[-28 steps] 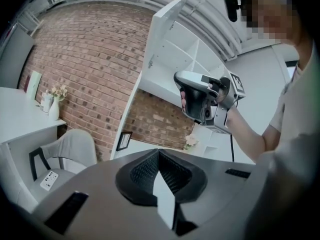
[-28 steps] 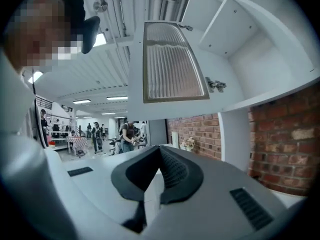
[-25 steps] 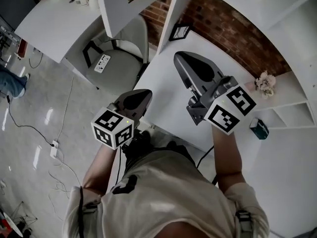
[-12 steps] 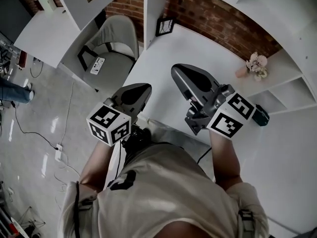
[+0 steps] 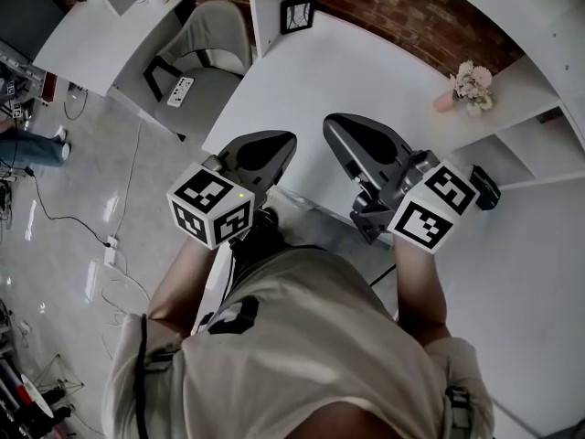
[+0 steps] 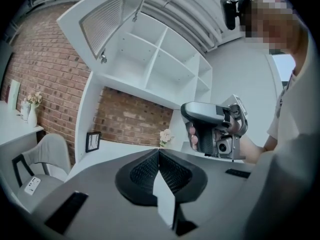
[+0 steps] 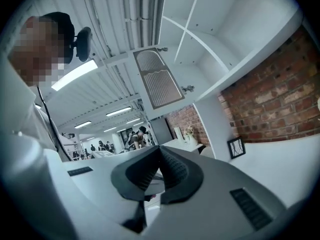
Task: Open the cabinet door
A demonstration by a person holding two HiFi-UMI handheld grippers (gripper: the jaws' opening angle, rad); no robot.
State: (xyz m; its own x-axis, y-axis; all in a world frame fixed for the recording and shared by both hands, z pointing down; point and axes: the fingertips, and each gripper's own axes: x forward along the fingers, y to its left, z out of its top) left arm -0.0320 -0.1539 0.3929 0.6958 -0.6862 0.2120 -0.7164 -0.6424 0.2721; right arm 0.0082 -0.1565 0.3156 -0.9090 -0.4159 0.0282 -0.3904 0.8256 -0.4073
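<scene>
The white cabinet (image 6: 150,64) hangs over the desk, and its slatted door (image 6: 111,20) is swung up and open. The same door (image 7: 159,82) shows in the right gripper view, raised beside the empty shelves. My left gripper (image 5: 277,146) hovers at the desk's near edge, jaws closed together with nothing between them. My right gripper (image 5: 340,128) is just right of it over the desk, also shut and empty. Both are well below the cabinet and touch nothing.
The white desk (image 5: 366,62) carries a small picture frame (image 5: 294,13) and a flower vase (image 5: 468,82). A grey chair (image 5: 216,24) with a white remote-like thing (image 5: 179,91) stands to the left. A dark teal object (image 5: 485,188) lies by low shelves at right. Cables (image 5: 55,219) run across the floor.
The head view has swung: desk, chair and flowers have shifted in it. Both grippers moved across the room, staying shut and empty, and the left one now sits closer to the right.
</scene>
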